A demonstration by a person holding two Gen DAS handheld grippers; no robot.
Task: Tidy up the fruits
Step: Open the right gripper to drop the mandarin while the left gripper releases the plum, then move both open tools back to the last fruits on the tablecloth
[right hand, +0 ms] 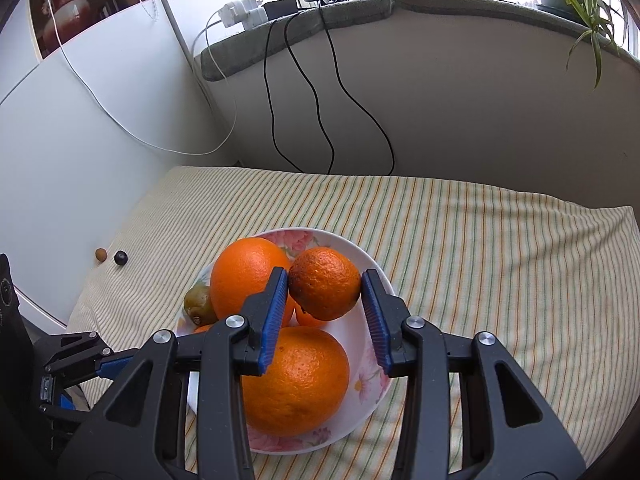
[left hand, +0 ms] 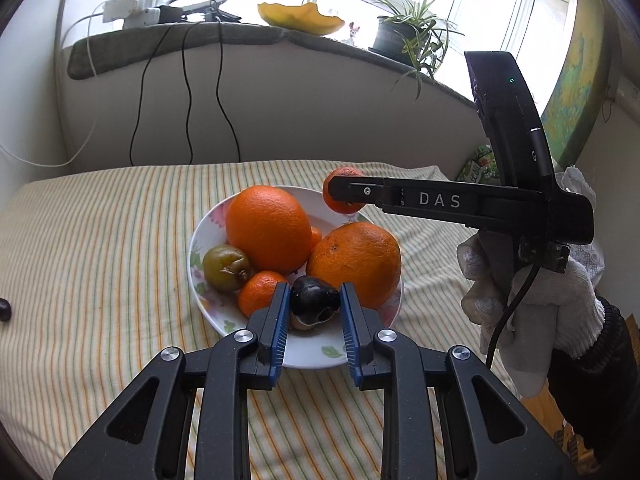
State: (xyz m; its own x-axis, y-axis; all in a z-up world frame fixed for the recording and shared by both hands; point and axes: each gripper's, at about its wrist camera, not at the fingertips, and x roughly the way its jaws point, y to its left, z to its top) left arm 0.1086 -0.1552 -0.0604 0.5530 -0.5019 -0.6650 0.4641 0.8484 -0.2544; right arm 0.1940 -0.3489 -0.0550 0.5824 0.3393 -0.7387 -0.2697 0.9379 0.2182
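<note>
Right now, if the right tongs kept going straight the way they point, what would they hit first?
Probably the big orange at the plate's far side, just beyond the mandarin that the right tongs grip. Depth is hard to judge, so that is a guess.

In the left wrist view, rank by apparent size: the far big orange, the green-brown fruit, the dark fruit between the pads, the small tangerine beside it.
1. Far big orange
2. Small tangerine and green-brown fruit: alike, unranked
3. Dark fruit, partly hidden
</note>
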